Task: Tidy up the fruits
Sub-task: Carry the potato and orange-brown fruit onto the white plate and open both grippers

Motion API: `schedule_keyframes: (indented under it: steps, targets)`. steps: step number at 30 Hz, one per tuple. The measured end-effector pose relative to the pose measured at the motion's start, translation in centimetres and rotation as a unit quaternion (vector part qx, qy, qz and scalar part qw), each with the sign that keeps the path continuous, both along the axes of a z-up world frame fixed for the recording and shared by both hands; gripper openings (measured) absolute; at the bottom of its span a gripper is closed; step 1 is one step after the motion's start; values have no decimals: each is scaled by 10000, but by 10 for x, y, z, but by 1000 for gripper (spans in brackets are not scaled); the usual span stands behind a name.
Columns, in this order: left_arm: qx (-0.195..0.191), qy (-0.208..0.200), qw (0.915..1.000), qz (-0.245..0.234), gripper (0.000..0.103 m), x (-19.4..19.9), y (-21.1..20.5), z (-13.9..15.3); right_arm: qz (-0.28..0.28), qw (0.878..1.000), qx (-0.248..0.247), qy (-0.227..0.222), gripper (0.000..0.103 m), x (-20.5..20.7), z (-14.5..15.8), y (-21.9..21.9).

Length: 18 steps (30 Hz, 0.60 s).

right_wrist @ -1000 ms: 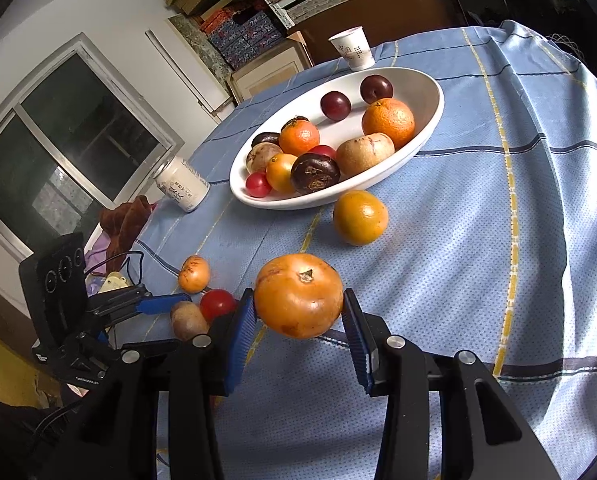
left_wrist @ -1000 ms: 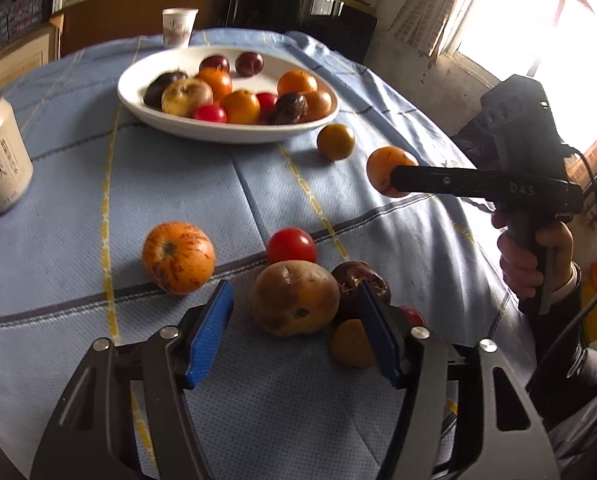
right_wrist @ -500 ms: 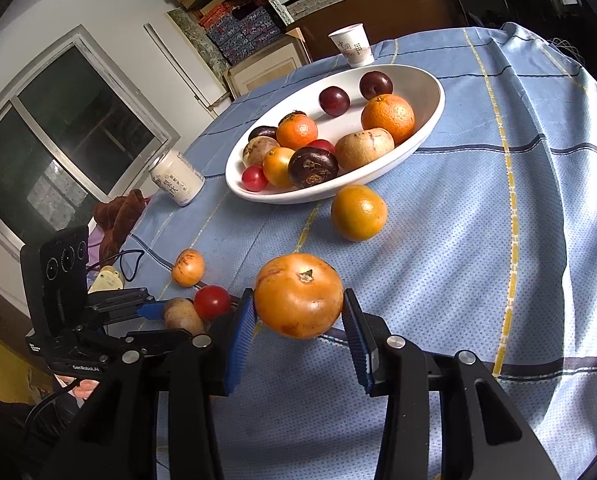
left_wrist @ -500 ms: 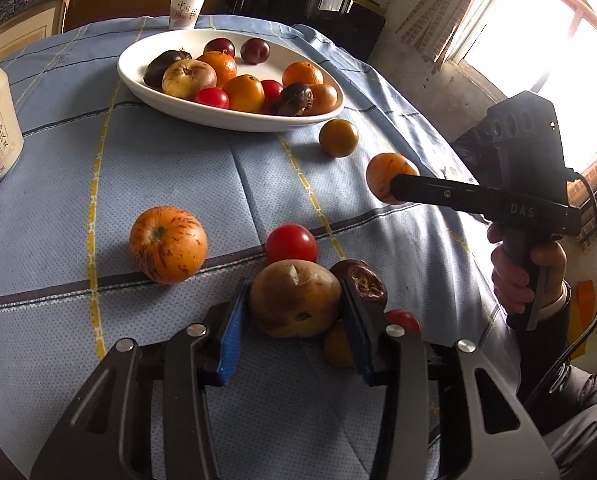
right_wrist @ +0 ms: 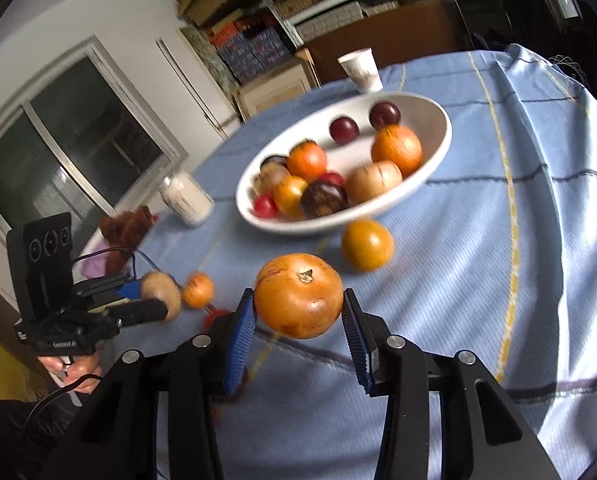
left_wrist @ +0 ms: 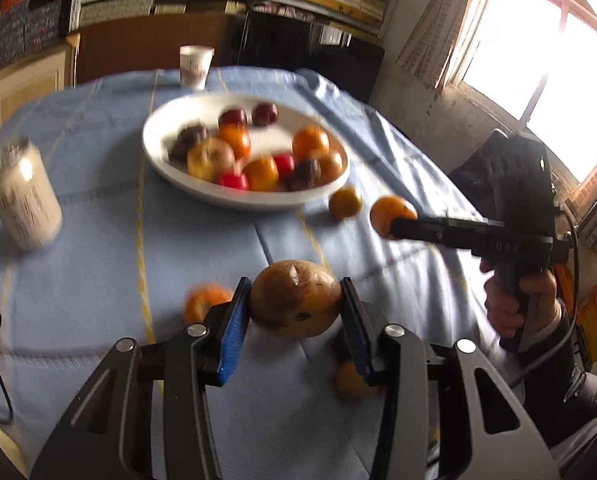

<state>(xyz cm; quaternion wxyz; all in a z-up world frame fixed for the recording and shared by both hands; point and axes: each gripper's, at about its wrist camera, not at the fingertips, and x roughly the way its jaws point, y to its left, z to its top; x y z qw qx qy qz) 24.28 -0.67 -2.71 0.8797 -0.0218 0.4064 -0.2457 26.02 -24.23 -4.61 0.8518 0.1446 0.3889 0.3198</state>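
Over the blue tablecloth (left_wrist: 98, 248), left claw (left_wrist: 296, 312) clamps brown fruit (left_wrist: 296, 298).

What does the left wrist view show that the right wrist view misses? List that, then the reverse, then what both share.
Only the left wrist view: the bright window, the right hand on its handle, and a small orange fruit partly hidden behind the left gripper's finger.

Only the right wrist view: the dark sliding window, a brown soft toy at the table edge, and the left hand.

Both: the white bowl of fruit, paper cup, can, the left gripper shut on a brown fruit, and the right gripper shut on an orange fruit.
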Motion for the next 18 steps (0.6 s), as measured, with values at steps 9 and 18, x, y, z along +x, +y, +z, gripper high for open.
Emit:
schedule_keyframes:
  steps: [9,18]
  targets:
    - [576,-288,9971,406,44,100,-18,27,-710,9951,-365,-590,44,56,26,30]
    - [784,-26,9945,694,46,151,-24,3,-769,9941,-575,-505,46,93,15,48]
